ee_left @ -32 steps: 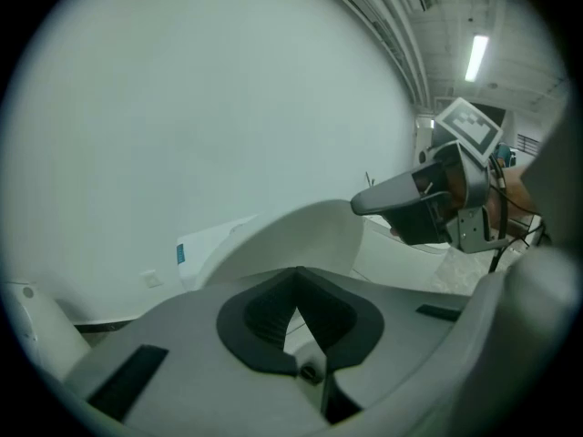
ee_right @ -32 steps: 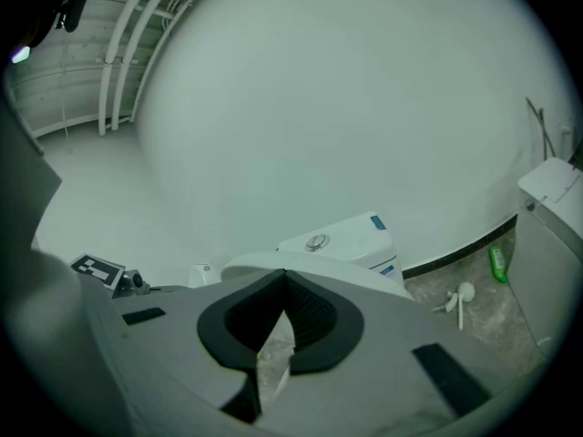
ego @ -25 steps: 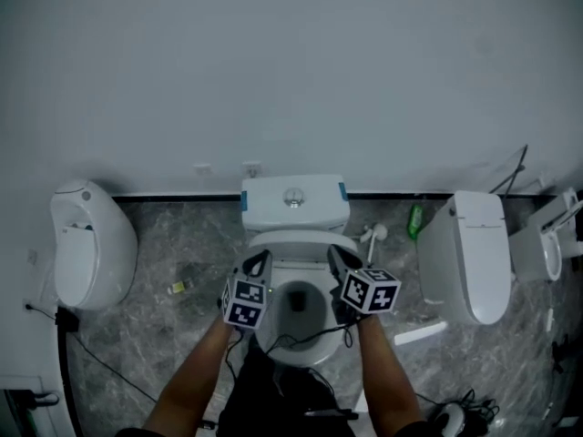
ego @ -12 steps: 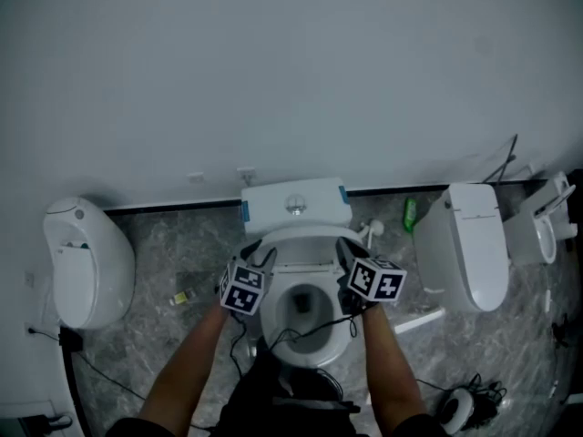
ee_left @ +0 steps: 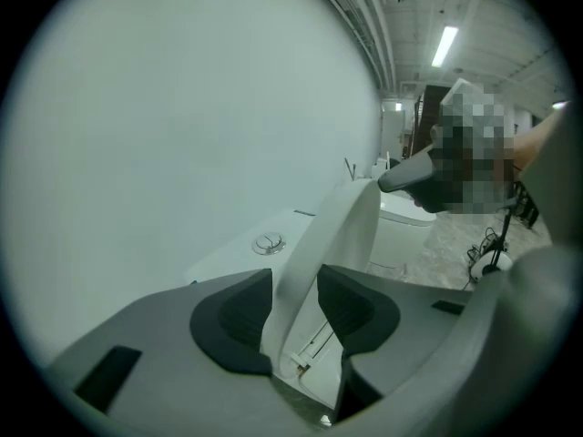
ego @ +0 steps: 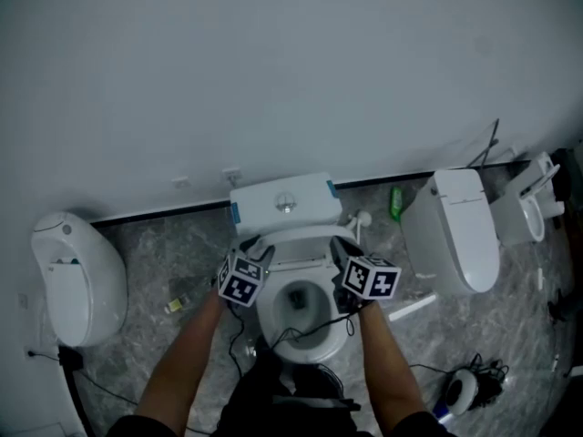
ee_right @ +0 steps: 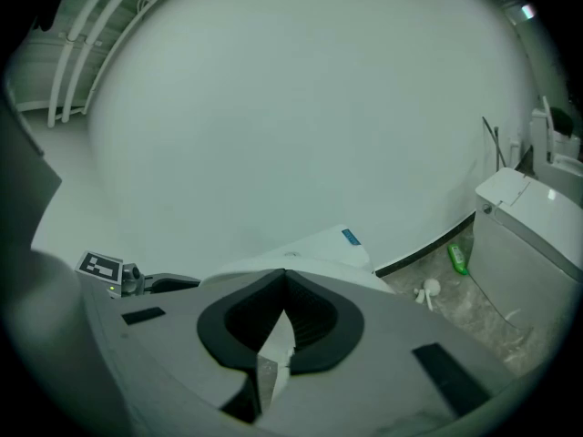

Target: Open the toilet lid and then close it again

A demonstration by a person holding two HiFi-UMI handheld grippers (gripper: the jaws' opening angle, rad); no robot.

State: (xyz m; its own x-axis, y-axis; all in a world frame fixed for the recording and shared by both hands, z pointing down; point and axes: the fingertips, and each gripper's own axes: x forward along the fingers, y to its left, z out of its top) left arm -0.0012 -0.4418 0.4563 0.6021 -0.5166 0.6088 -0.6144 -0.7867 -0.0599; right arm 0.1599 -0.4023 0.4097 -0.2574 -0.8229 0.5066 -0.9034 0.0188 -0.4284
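Standing half-raised over the bowl [ego: 296, 300] before the cistern [ego: 281, 203], toilet lid [ee_left: 339, 230], your right gripper [ego: 340, 247] pinched shut on its right edge, your left gripper [ego: 254, 247] at its left edge, jaws just opening, lid between parted pads.

left gripper [ego: 256, 247] and right gripper [ego: 340, 246]: grey bodies, black jaw pads, each carrying a white cube of black square markers; thin black cables trail toward dark clothing.
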